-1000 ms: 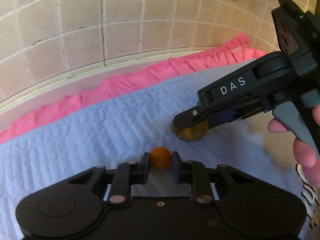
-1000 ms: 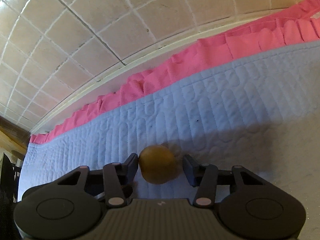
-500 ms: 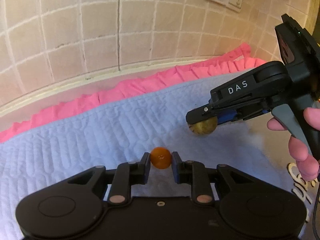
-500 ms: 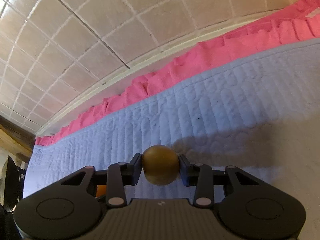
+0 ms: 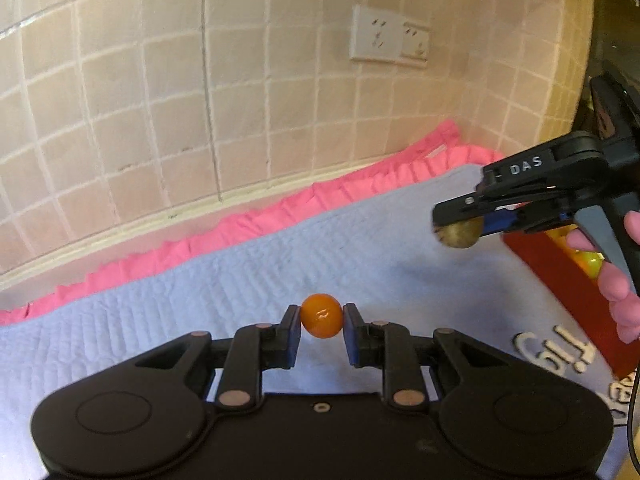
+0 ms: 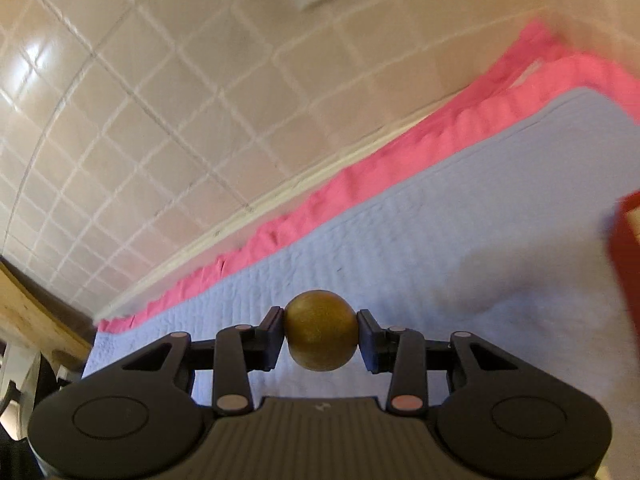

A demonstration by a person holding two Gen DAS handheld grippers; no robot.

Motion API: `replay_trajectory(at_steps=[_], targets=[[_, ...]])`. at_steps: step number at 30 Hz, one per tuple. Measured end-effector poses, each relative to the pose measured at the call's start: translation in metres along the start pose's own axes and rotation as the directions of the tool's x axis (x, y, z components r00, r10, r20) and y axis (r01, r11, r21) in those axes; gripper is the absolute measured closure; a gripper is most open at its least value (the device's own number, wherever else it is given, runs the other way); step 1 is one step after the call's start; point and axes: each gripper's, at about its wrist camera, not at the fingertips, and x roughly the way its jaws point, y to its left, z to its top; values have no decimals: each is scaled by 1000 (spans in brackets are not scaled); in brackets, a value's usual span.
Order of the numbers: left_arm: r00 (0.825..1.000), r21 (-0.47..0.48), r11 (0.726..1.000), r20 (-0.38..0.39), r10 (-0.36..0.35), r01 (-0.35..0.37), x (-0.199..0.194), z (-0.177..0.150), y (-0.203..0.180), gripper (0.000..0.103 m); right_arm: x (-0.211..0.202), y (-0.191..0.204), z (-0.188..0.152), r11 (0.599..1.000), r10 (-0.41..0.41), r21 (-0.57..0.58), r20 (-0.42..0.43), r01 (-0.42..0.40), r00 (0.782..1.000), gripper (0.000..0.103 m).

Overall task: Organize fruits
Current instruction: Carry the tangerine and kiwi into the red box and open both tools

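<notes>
My left gripper [image 5: 321, 322] is shut on a small orange fruit [image 5: 321, 321] and holds it above the pale blue quilted cloth [image 5: 224, 292]. My right gripper [image 6: 321, 336] is shut on a round brown-yellow fruit [image 6: 321, 335], also lifted off the cloth. In the left wrist view the right gripper [image 5: 456, 224] shows at the right, carrying the brown fruit [image 5: 458, 233] in the air next to a red box [image 5: 560, 276].
The red box holds a yellow-green fruit [image 5: 588, 262] and shows at the right edge of the right wrist view [image 6: 626, 248]. A pink ruffled cloth [image 5: 240, 224] lines the tiled wall [image 5: 160, 100]. A white socket plate [image 5: 390, 38] is on the wall.
Both grippers closed on their fruits and lifted them off the cloth. The right gripper moved up and to the right, toward the red box. The views tilted up to the wall.
</notes>
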Motion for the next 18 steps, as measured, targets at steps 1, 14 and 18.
replay_trajectory(at_steps=[1,14,18], targets=[[1000,7,1000,7,-4,4,-4,1,-5,77,-11,-4,0,1000,-7,4,18,7,1000,62],[970,157,966,102,-221,204,-1,55,-101,77,-166,-72,-16,980,-193,106,283,170,939,62],[939,215,927,91,-332,307,13,71,-142,77,-213,-107,-30,946,-317,179,330,271,889,62]])
